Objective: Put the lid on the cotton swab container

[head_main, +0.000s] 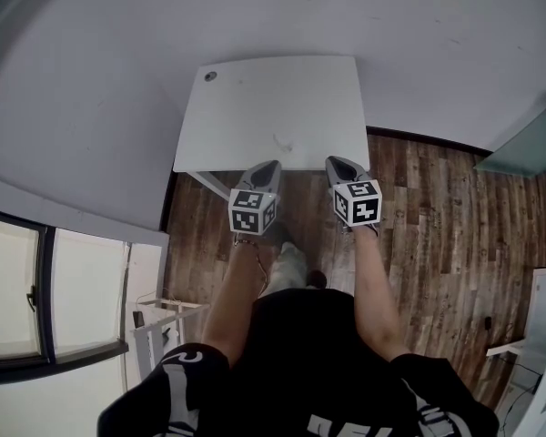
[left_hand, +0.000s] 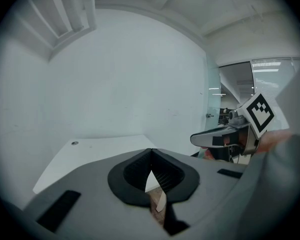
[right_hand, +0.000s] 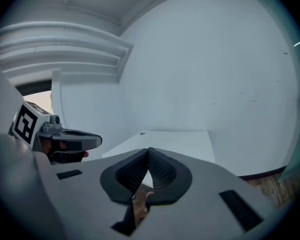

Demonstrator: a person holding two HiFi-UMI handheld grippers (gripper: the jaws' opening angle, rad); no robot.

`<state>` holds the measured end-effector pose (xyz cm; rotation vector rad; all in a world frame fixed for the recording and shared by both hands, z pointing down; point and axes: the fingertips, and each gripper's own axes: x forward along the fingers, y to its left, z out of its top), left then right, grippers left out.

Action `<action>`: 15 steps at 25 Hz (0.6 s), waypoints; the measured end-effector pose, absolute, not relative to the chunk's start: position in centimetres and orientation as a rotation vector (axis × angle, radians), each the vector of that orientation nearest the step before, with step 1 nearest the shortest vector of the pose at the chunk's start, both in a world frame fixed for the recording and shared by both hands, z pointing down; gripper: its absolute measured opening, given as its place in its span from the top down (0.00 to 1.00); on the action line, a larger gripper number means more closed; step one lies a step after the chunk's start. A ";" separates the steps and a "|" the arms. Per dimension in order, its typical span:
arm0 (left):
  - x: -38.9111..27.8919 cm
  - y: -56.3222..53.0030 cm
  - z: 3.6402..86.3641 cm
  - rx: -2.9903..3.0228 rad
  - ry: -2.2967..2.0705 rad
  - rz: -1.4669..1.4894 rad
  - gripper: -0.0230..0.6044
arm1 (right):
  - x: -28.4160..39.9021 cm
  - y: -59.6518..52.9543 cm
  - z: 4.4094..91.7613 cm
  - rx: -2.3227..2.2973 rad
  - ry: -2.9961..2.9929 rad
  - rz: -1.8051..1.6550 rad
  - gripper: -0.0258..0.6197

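Note:
No cotton swab container or lid shows in any view. A white table (head_main: 255,107) stands bare against the wall, with a small round hole (head_main: 210,76) near its far left corner and a faint mark (head_main: 282,141) near the front. My left gripper (head_main: 271,165) hovers over the table's front edge, jaws shut with nothing between them (left_hand: 151,150). My right gripper (head_main: 336,161) is level with it a hand's width to the right, also shut and empty (right_hand: 148,149). Each gripper view shows the other gripper from the side: the right one (left_hand: 217,136), the left one (right_hand: 75,140).
The table (right_hand: 180,141) sits in a corner of white walls (head_main: 118,80). Dark wood flooring (head_main: 437,217) runs to the right and under me. A window (head_main: 36,289) and a small white rack (head_main: 159,321) are at lower left, a glass panel (head_main: 528,144) at right.

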<state>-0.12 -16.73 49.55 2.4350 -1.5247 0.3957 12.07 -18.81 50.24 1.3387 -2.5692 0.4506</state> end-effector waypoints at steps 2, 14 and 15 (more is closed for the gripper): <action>0.2 -16.9 49.6 2.436 -1.522 0.400 0.92 | 12.5 -19.0 50.4 1.347 -2.566 0.460 0.94; 0.7 -17.6 49.0 2.431 -1.534 0.413 0.92 | 13.8 -19.9 50.0 1.381 -2.585 0.519 0.94; 0.6 -17.7 48.9 2.433 -1.535 0.415 0.92 | 13.6 -20.0 49.9 1.382 -2.588 0.521 0.94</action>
